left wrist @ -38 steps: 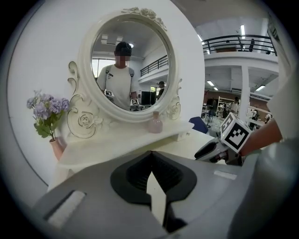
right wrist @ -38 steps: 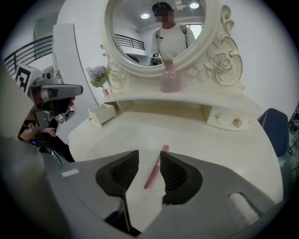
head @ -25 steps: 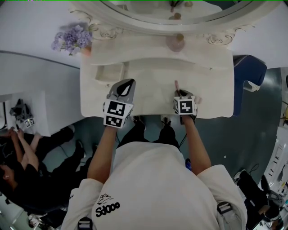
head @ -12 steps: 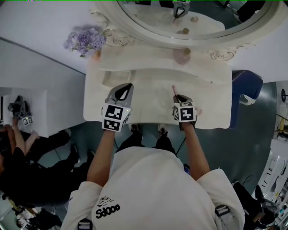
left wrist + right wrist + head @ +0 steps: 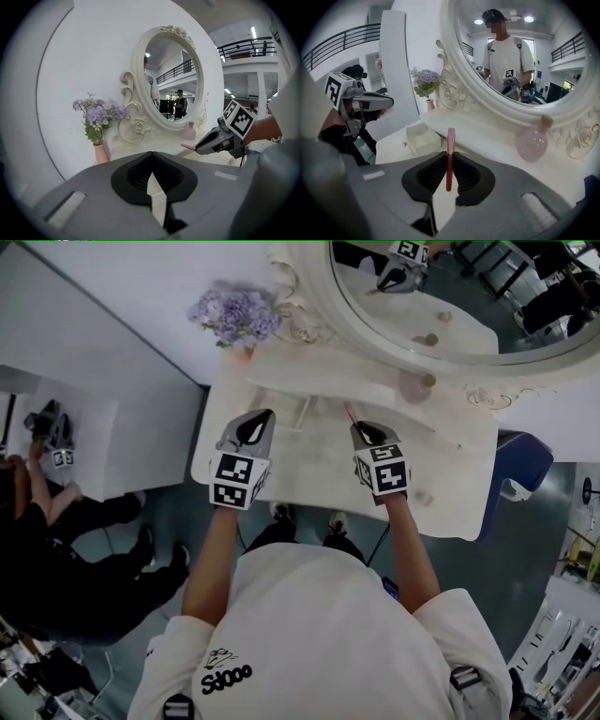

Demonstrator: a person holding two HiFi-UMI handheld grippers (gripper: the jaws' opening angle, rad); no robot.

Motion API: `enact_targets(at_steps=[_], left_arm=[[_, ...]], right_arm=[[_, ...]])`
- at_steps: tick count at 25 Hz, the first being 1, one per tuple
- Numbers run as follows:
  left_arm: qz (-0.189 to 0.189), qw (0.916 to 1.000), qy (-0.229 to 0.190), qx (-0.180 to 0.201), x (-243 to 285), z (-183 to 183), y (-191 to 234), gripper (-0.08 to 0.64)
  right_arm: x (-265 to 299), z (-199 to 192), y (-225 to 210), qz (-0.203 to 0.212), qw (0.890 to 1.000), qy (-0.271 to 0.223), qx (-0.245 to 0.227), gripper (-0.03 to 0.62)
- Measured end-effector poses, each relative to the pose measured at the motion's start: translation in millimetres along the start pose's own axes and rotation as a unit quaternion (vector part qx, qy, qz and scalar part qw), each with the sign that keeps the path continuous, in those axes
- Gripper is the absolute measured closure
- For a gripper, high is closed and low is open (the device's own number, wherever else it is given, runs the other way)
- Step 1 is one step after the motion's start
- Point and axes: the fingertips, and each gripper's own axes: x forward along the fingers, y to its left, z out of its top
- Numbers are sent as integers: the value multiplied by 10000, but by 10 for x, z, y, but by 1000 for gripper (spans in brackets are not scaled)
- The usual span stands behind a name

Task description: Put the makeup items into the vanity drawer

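My right gripper (image 5: 359, 430) (image 5: 449, 159) is shut on a slim pink makeup stick (image 5: 450, 140) (image 5: 349, 412). The stick stands out ahead of the jaws, above the white vanity top (image 5: 309, 465). A small open drawer (image 5: 423, 137) (image 5: 284, 409) sits on the vanity's shelf, ahead and left of the stick. My left gripper (image 5: 261, 418) (image 5: 152, 176) hovers over the left of the top, shut with nothing in it. A small pale item (image 5: 424, 496) lies on the top to the right of my right gripper.
A round pink bottle (image 5: 412, 385) (image 5: 533, 140) stands under the oval mirror (image 5: 441, 296). A vase of purple flowers (image 5: 234, 315) (image 5: 98, 115) is at the back left corner. A blue chair (image 5: 520, 460) stands to the right, and seated people (image 5: 37, 512) are on the left.
Both grippers have moved from the vanity's front edge toward its back. The right one has carried the pink stick along, and the stick now points at the shelf by the drawer.
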Motion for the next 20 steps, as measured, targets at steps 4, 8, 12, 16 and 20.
enact_targets(at_steps=[4,8,12,16,20], left_arm=[[211,9997,21,-90,-120,-60,279,540],[348,9993,42,-146,-242,-110,506,540],[432,9986,78,-280,-348,-192,692,540],[444,9983,153,-358,-415,-307,807,540],[403,9984,184,-351,-419,-386,851,540]], right_arm=[[226,346,362,405,9976,-43,-563,545],[497,486,683,728,9900,263,-1177,545],[769,535,915,896,9772,763,-1766,545],[1017,533,1092,933,9636,1158,-2222,545],[1228,503,1226,1044,9520,1442,-2488,544]])
